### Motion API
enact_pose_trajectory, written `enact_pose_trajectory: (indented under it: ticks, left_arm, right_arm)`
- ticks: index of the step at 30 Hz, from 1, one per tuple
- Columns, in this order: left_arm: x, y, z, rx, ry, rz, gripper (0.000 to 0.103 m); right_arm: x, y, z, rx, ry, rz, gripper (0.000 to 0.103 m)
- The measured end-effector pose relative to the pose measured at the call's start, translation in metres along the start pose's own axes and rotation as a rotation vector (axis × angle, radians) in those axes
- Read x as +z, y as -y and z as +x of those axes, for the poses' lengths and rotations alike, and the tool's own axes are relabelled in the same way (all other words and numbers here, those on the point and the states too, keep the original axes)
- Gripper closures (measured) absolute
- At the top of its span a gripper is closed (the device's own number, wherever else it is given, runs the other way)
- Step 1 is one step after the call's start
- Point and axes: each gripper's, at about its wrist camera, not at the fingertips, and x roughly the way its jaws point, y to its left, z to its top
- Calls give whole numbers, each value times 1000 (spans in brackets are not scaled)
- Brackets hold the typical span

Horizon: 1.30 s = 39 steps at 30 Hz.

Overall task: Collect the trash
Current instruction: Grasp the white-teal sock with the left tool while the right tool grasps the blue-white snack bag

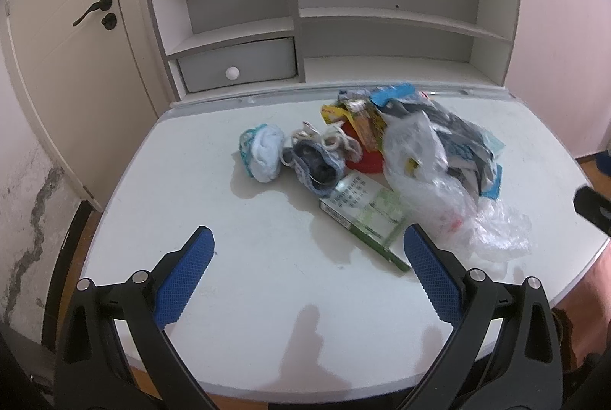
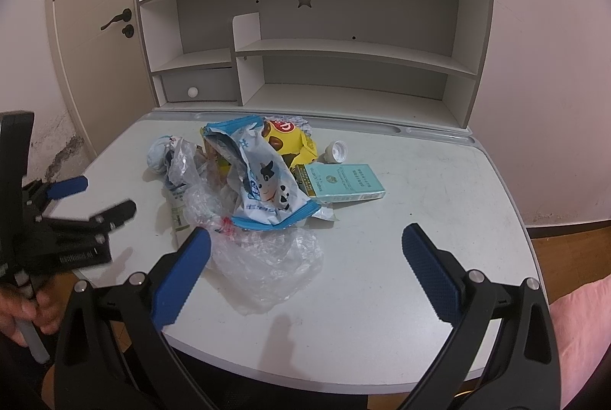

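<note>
Both grippers, left (image 1: 308,246) and right (image 2: 306,242), hover with jaws spread wide and empty over the desk's (image 2: 439,181) near edge, facing the trash (image 2: 263,177), a crumpled heap of clear bags, blue and yellow wrappers and a teal box mid-desk.

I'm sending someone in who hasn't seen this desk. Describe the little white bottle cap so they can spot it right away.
Start at the white desk under the shelf unit with the star cut-out, and find the trash pile in its middle. On the pile's far right edge, just behind the pale teal box and beside the yellow snack bag, lies the bottle cap. It is the only small, round, hard white piece there.
</note>
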Motion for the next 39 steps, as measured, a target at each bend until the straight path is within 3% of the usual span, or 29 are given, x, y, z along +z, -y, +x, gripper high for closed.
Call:
enact_pose_trajectory:
  ticks: [8, 14, 20, 22, 25, 26, 27, 29, 34, 39]
  left_arm:
    - [19, -63, 43, -21, -62, -116, 6]
    - [30, -73, 99, -40, -137, -92, 6]
    - [41, -85, 123, -38, -138, -97, 8]
    - [47, -87, 127, -50, -130, -93, 20]
    - [50, -83, 134, -92, -148, -69, 56]
    - [49, -81, 135, -108, -157, -63, 74]
    - [48, -79, 136, -122, -164, -53, 86]
    - [46, -78, 133, -113, -145, -44, 92]
    - [47, -83, 104, -83, -91, -33, 93]
    - [47, -88, 72, -54, -43, -33, 93]
  right_arm:
    - [-3, 5, 11, 7, -28, 2, 6]
    - [-8, 6, 26, 13, -67, -11, 6]
    - [-5, 8, 33, 47, -70, -23, 6]
    - [-3, 10, 37, 54, -77, -18, 6]
    - [4, 10, 43, 68, -83, -8, 6]
    - [8, 9, 46, 84, -86, -7, 6]
    - [12, 7, 49, 99, -87, -10, 6]
    - [22, 3, 56, 116, -92, -24, 10]
    - [47, -6, 77, 178, -125, -16, 19]
    - [57, -28, 102, 190, -171, -85, 46]
